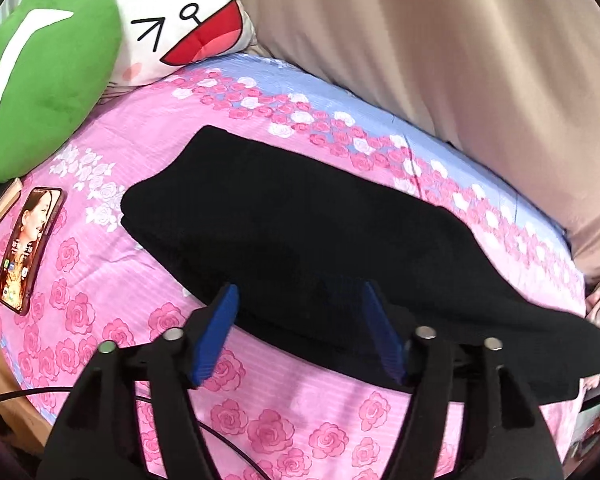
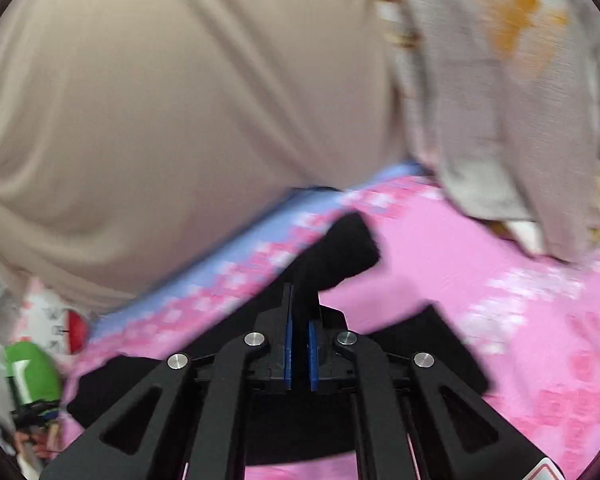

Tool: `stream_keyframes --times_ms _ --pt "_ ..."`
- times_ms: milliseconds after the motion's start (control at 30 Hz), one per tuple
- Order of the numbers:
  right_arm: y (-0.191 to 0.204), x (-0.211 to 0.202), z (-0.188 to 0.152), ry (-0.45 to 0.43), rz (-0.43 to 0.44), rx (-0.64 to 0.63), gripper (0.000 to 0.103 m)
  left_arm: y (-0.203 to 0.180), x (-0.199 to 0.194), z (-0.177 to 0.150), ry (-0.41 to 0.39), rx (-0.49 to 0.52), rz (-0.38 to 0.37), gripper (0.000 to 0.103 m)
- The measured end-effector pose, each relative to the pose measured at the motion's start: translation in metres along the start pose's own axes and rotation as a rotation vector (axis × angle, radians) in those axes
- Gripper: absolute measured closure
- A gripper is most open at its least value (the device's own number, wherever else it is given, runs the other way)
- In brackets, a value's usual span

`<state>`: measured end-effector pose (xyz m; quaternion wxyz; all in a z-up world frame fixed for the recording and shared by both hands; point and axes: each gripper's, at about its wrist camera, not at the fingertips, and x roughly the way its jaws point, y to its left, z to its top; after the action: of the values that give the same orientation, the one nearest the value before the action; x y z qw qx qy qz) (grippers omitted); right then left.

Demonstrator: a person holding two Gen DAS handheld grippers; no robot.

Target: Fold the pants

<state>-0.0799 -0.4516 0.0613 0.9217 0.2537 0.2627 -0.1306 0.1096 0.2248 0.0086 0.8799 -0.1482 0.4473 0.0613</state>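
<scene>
Under my grippers a pink rose-print bedsheet (image 1: 112,152) spreads to beige curtains (image 1: 440,60) upper frame. Left gripper (image 1: 298,292) stands parted over the folded black pants (image 1: 300,220) — right gripper (image 2: 300,304) is clamped on their dark fabric at centre.

A bed sheet (image 1: 112,240) printed with pink roses covers the bed, pink over most of its width and pale blue along the far edge, where smaller pink and white roses run in a band. A green plush cushion (image 1: 40,80) with a white stripe lies at the far left corner, touching a white cushion (image 1: 188,16) with a drawn cartoon face and open red mouth. A phone (image 1: 26,248) with a lit screen lies flat near the sheet's left edge. A beige curtain (image 1: 440,48) hangs behind the bed. In the right wrist view, a grey cloth (image 2: 500,120) with an orange patch hangs down onto the sheet.
</scene>
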Motion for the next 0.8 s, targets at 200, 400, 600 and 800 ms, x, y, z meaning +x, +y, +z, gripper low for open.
stream_keyframes --times_ms 200,400,600,800 --pt "-0.081 0.049 -0.056 0.221 -0.084 0.211 0.09 -0.004 0.039 -0.004 0.085 -0.013 0.031 0.037" --pt "-0.063 0.032 -0.053 0.169 -0.233 0.093 0.076 -0.006 0.044 -0.002 0.06 0.02 0.104 0.037" --pt "0.015 0.001 -0.061 0.065 -0.278 -0.088 0.1 -0.01 0.042 -0.01 0.012 0.075 0.185 0.034" --pt "0.202 0.085 -0.126 0.28 0.056 -0.423 0.101 -0.036 0.067 -0.032 0.011 0.154 0.244 0.02"
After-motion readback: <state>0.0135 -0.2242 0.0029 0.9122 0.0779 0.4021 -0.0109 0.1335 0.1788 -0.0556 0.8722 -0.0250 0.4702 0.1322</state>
